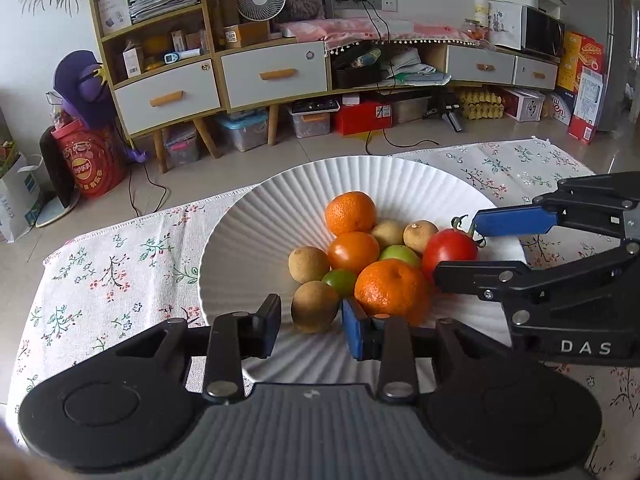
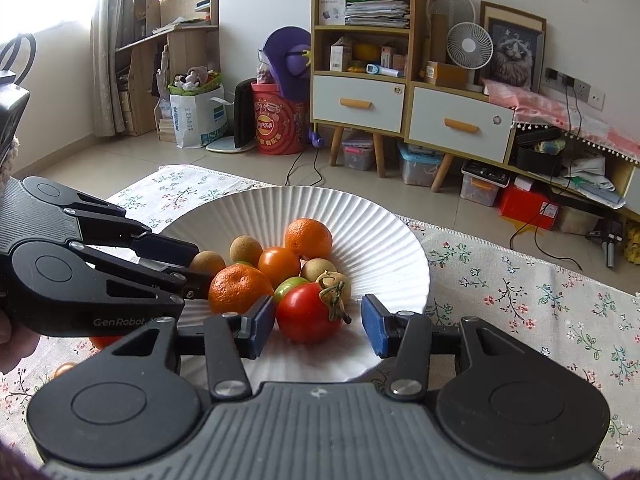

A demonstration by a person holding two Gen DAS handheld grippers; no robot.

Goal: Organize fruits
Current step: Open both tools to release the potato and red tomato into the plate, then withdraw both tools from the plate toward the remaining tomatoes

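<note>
A white ribbed plate point(image 1: 280, 208) point(image 2: 360, 224) on the flowered cloth holds piled fruit: two mandarins point(image 1: 390, 286) point(image 1: 351, 212), an orange tomato point(image 1: 353, 251), a red tomato point(image 1: 450, 251) point(image 2: 308, 312), green fruits point(image 1: 340, 281) and several brown longans point(image 1: 314, 306). My left gripper point(image 1: 310, 326) is open over the plate's near side, jaws on either side of a longan, not touching it. My right gripper point(image 2: 318, 326) is open with the red tomato between its jaws, the left pad close to it. Each gripper shows in the other's view point(image 1: 472, 248) point(image 2: 188, 268).
A flowered tablecloth point(image 1: 120, 264) point(image 2: 520, 300) covers the table. An orange fruit point(image 2: 102, 342) lies on the cloth left of the plate, partly hidden by the left gripper. Beyond the table edge are floor, wooden cabinets point(image 1: 260, 76), boxes and cables.
</note>
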